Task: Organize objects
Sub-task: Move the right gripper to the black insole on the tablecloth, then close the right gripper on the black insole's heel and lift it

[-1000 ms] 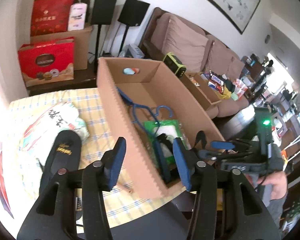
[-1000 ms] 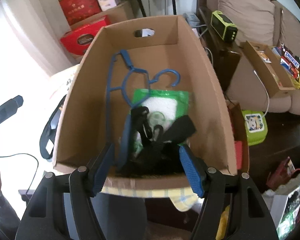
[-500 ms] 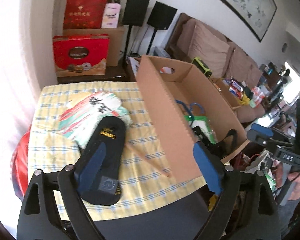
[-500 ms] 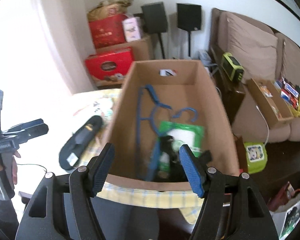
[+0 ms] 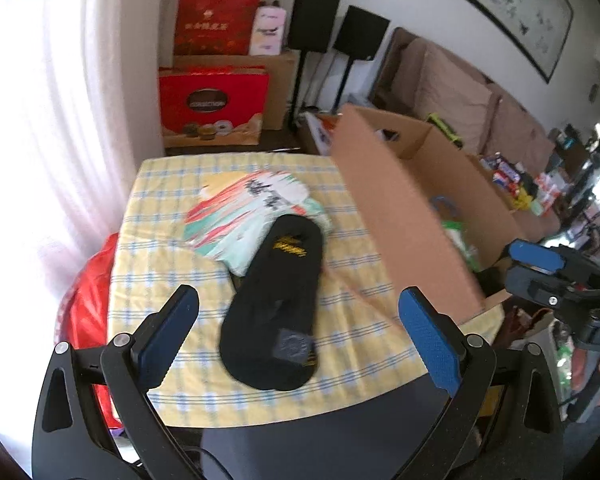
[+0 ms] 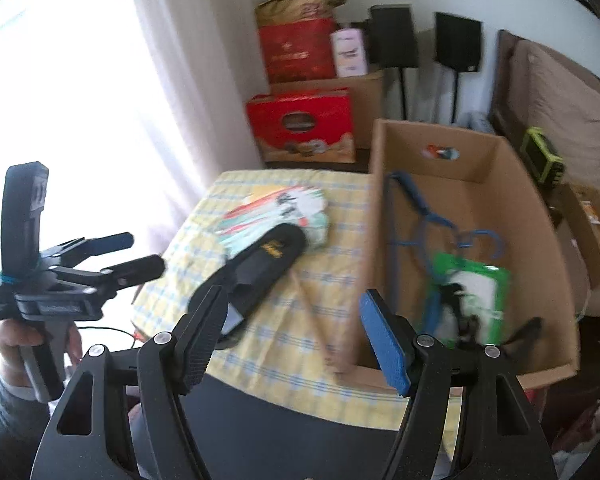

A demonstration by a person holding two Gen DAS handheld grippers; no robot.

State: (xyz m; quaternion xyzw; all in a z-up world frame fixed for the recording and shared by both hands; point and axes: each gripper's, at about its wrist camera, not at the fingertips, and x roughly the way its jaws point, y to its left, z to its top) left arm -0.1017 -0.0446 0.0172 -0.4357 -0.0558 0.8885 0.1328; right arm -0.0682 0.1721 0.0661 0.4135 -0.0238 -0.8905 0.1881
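While spread wide and empty, left gripper (image 5: 298,336) nearer than right gripper (image 6: 292,334) to black slipper (image 5: 278,304), lengthwise dead ahead, left of cardboard box (image 5: 404,216).

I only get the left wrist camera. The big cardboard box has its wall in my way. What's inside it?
Observer: The right wrist view looks into the cardboard box. A blue hanger lies on its floor.
Operator: Anything else in there?
Observer: Yes, a green packet lies nearer the box's near end, with black straps on it.
Operator: Who's holding my gripper?
Observer: A hand grips its handle, off the table's left side. The left gripper is open and points toward the black slipper.
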